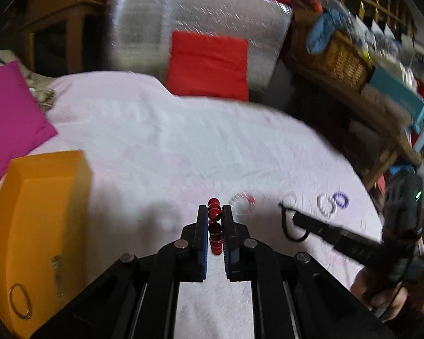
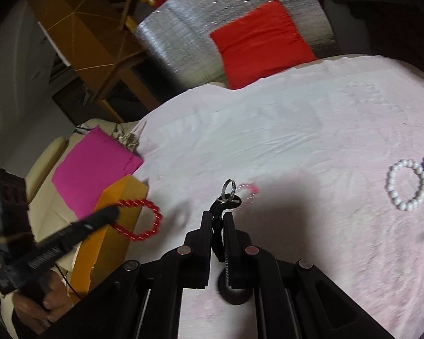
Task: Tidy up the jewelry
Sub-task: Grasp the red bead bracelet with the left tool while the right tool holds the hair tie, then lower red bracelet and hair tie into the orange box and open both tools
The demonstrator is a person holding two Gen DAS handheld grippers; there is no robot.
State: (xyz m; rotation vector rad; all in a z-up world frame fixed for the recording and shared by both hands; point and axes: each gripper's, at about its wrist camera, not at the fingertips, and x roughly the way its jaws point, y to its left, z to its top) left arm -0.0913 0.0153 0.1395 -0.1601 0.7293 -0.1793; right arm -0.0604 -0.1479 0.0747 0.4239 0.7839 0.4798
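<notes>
A bedspread covers the bed, and on it, toward its right side, two bead bracelets lie touching side by side. Left of them lies a blurred bracelet. At the bed's left edge stands a box, with a flat cushion behind it. Another cushion leans at the far end against a foil sheet.
</notes>
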